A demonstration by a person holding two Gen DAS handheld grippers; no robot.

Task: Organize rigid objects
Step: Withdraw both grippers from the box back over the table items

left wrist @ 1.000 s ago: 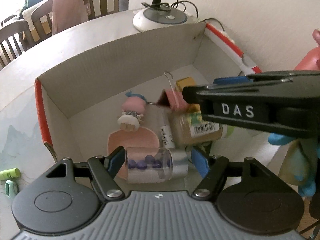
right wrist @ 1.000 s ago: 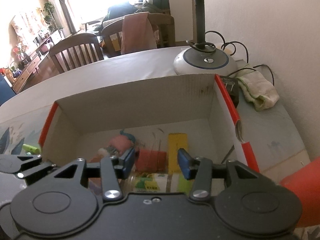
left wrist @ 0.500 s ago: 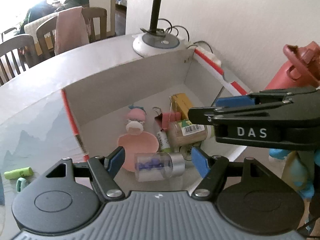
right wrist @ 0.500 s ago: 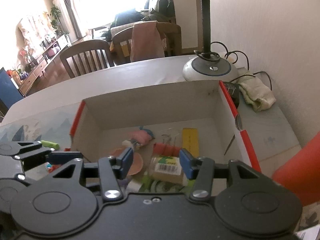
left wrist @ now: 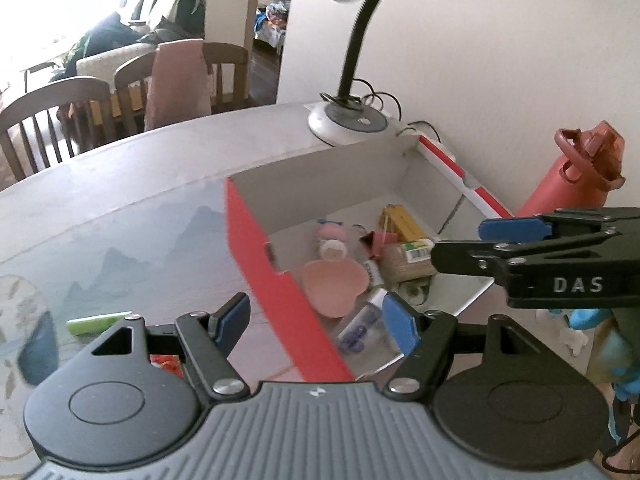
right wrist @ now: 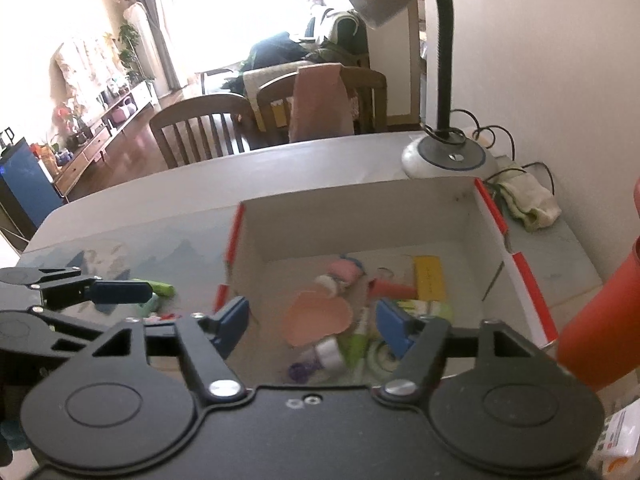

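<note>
Left wrist view: the left gripper (left wrist: 316, 326) is spread wide with nothing in it, up over the red outer wall of the open cardboard box (left wrist: 280, 280). Inside lie a pink heart-shaped dish (left wrist: 334, 282), a clear vial of purple beads (left wrist: 360, 332) and a yellow block (left wrist: 404, 222).

Right wrist view: the right gripper (right wrist: 312, 324) is opening, nothing between its blue pads, above the same box (right wrist: 360, 220); a green tube (right wrist: 158, 288) sits outside on the table.

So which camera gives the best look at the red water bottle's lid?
The left wrist view: the red water bottle shows its lid and carry loop against the wall. The right wrist view catches only its lower body at the frame's right edge, lid out of frame.
</note>
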